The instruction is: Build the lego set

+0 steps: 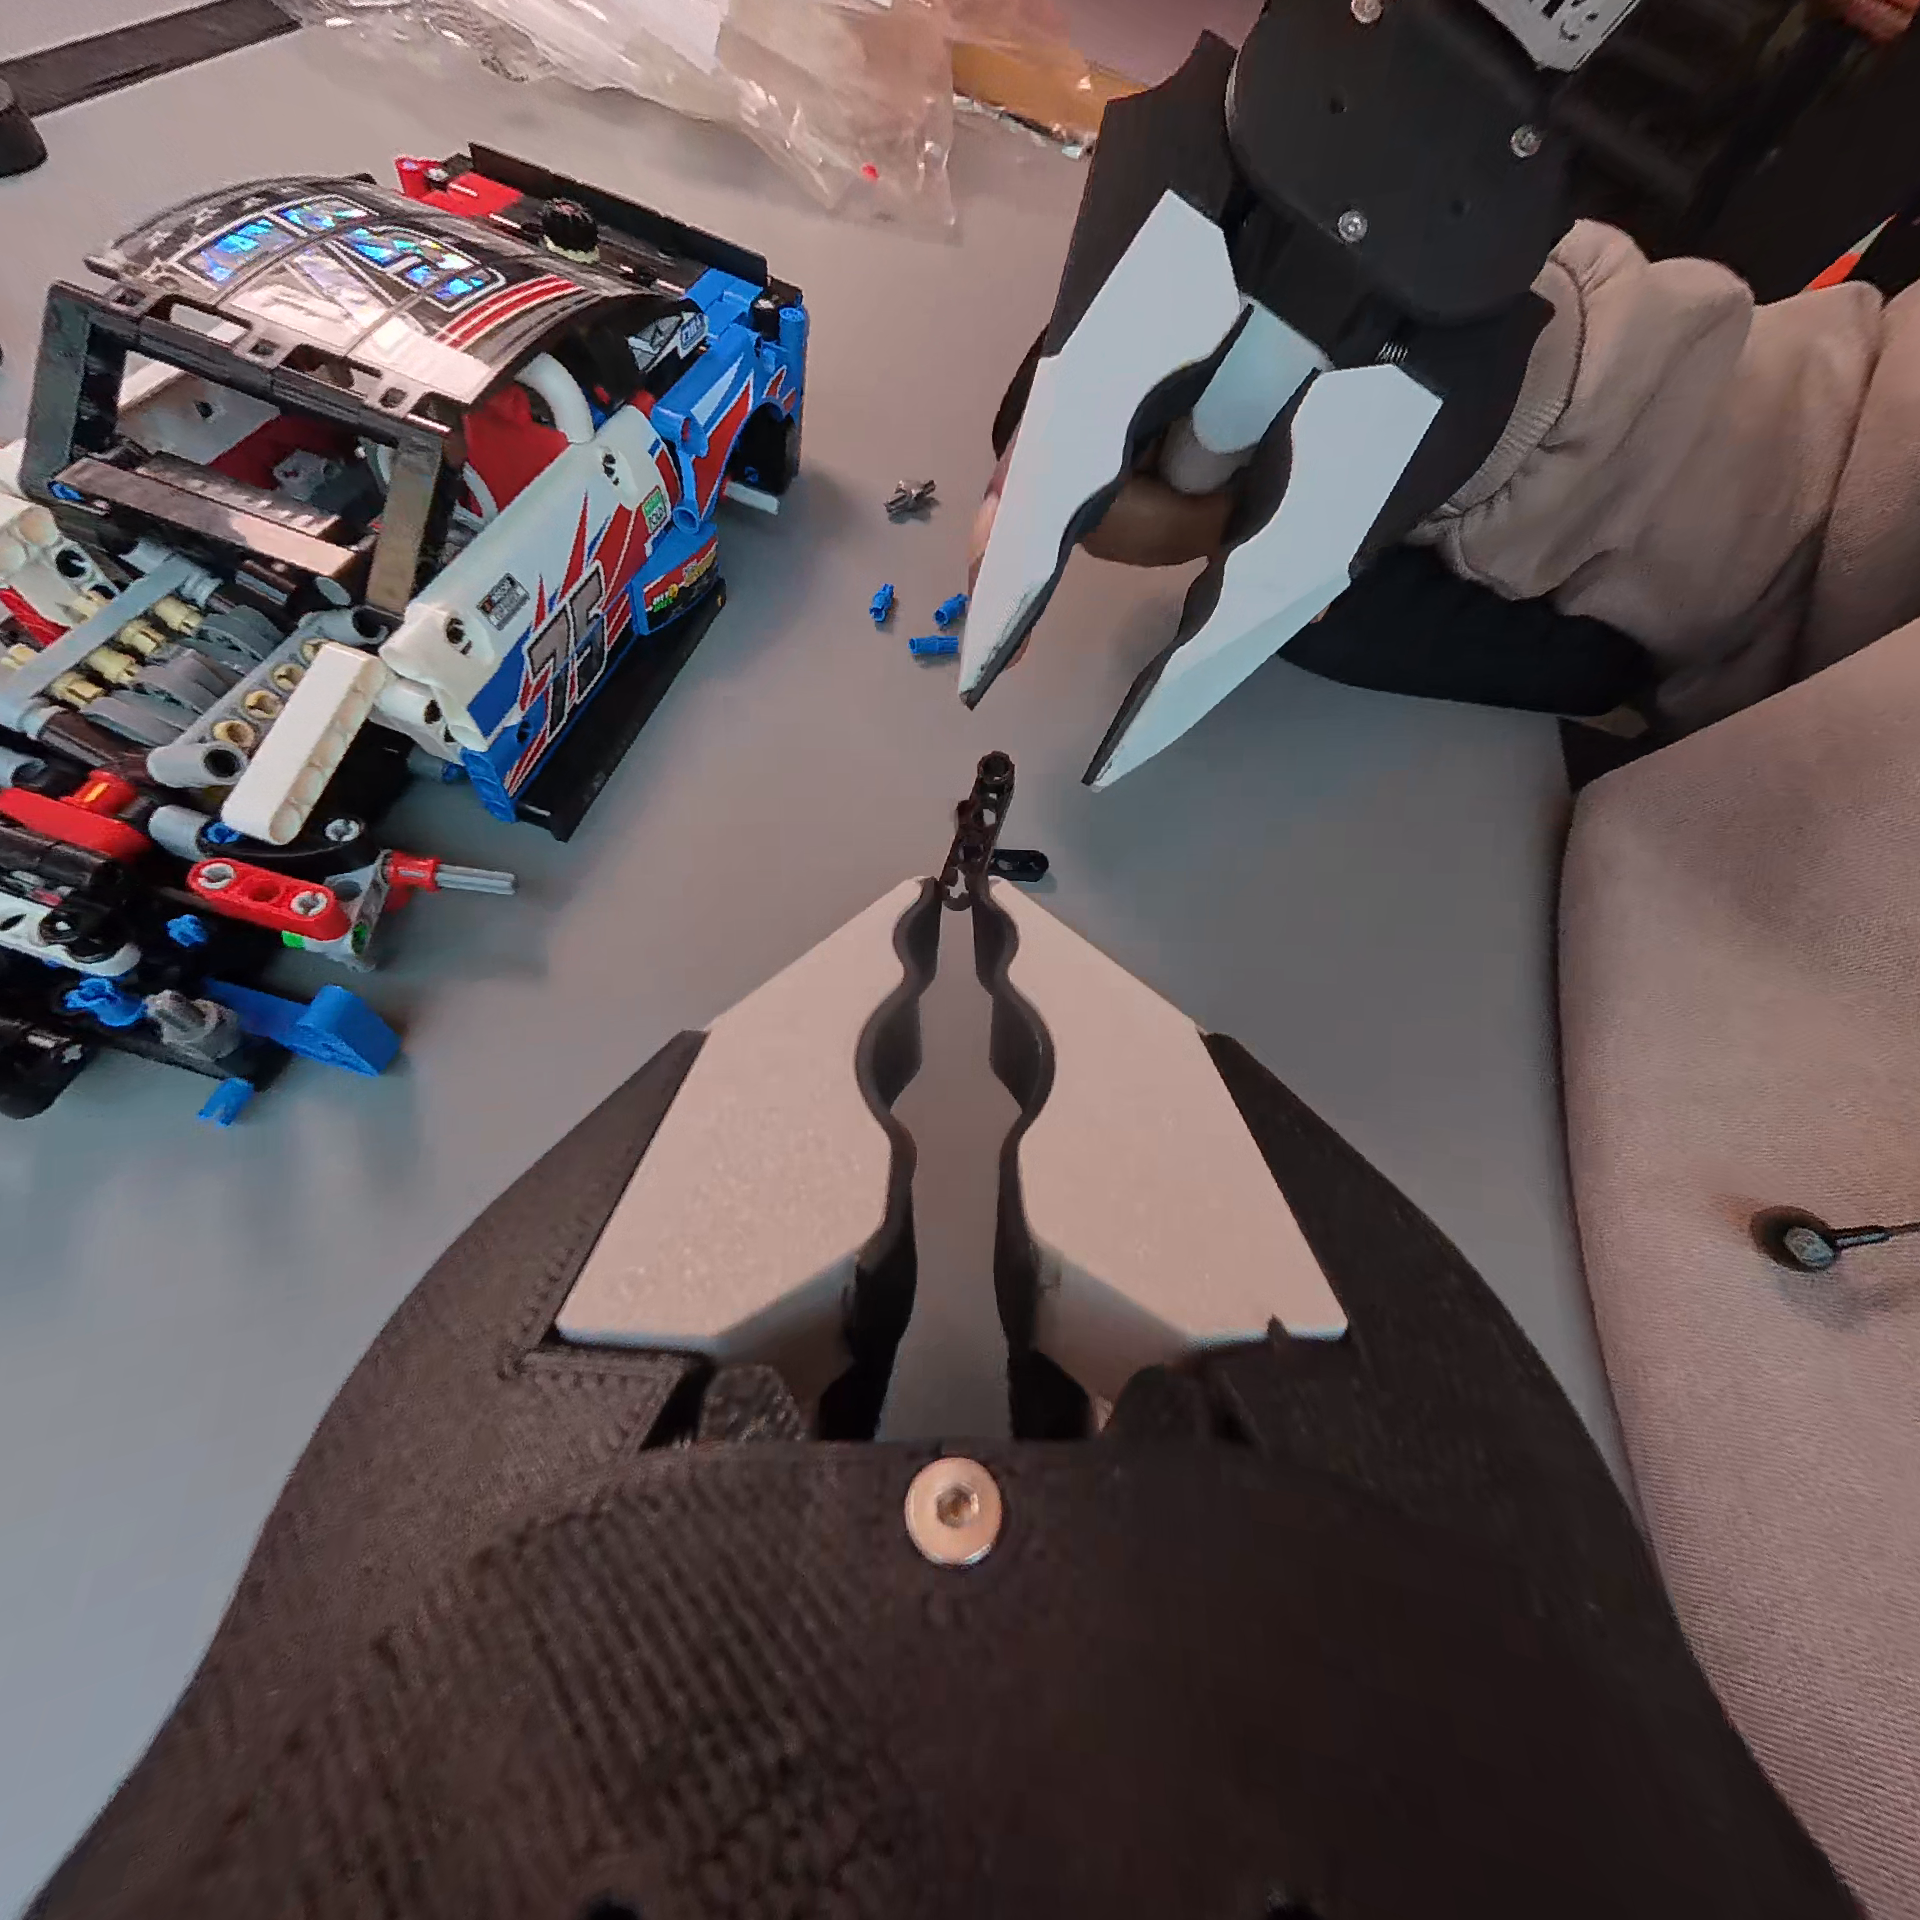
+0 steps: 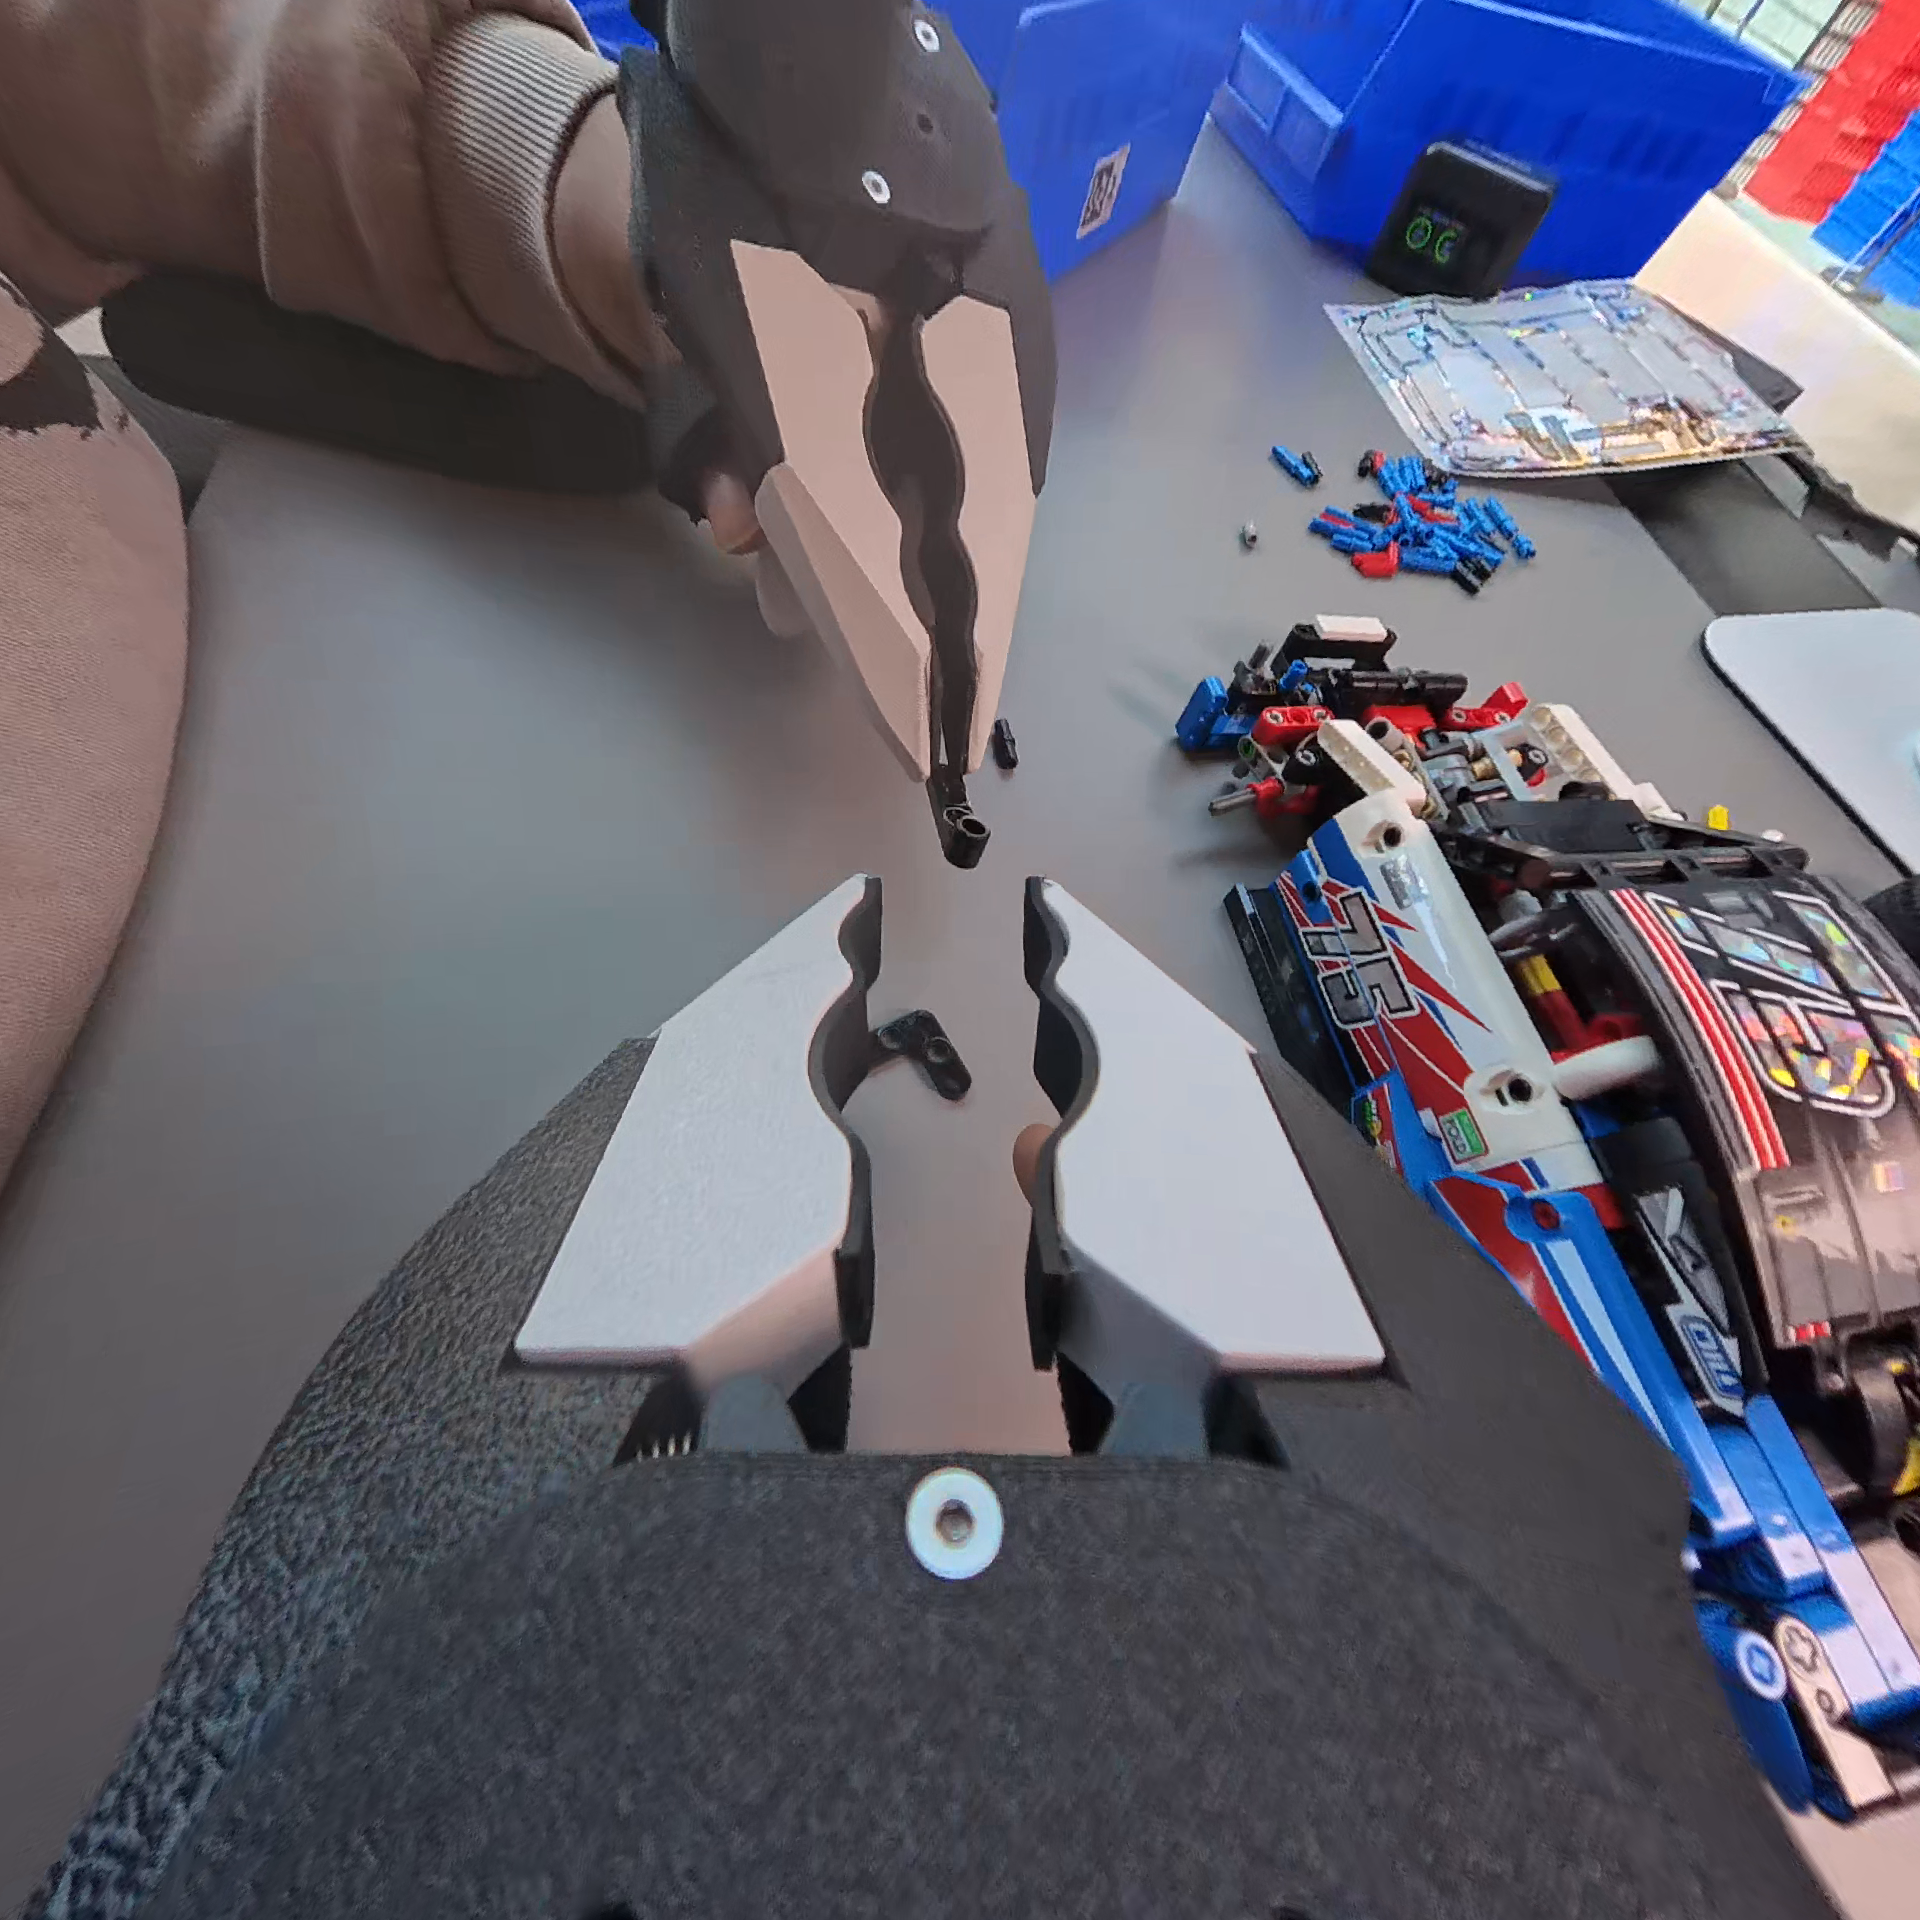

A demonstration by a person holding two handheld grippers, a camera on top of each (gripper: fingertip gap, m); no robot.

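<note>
On the grey table (image 1: 727, 1143) the race car model (image 1: 416, 520) stands mostly bodied, its front end unfinished. The left gripper (image 1: 961, 899) clamps a black beam (image 1: 977, 821); the right gripper (image 2: 951, 894) gapes, empty, over a loose black connector (image 2: 925, 1049).

Glossy plastic car (image 2: 1621, 1091) — matt grey table (image 2: 520, 831).

A flat grey table (image 2: 468, 727) fills most of both views, evenly lit with soft shadows. In the upper right of the right wrist view, blue bins (image 2: 1507, 94) stand at its far edge (stacked red and blue crates (image 2: 1849, 156) show, blurred, in the corner beyond).
</note>
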